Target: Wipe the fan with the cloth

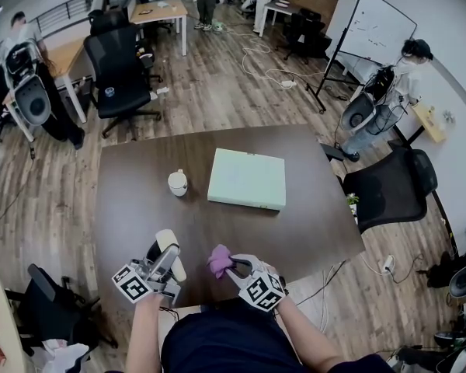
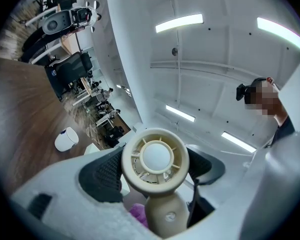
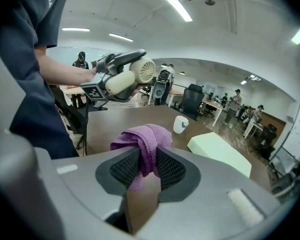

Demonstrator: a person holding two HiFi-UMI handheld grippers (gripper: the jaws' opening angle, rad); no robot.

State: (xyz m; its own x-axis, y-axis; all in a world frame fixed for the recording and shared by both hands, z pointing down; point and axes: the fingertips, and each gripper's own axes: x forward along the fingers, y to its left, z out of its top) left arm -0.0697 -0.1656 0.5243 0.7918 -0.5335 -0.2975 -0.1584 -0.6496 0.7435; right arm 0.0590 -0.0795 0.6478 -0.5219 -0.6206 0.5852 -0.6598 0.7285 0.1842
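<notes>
Left claw (image 2: 155, 171): clamped on the fan (image 2: 155, 155), holding it clear of the bench (image 1: 295, 231) so it can be wiped.
Right claw (image 3: 146, 168): pinching the cloth (image 3: 142, 139), bunched past its tips as a wiping pad.

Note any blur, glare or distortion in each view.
Head view: fisheye bends the room, table evenly lit and sharp. Left gripper view: ceiling lights glare, fan sharp. Right gripper view: cloth sharp, corners dark.
</notes>
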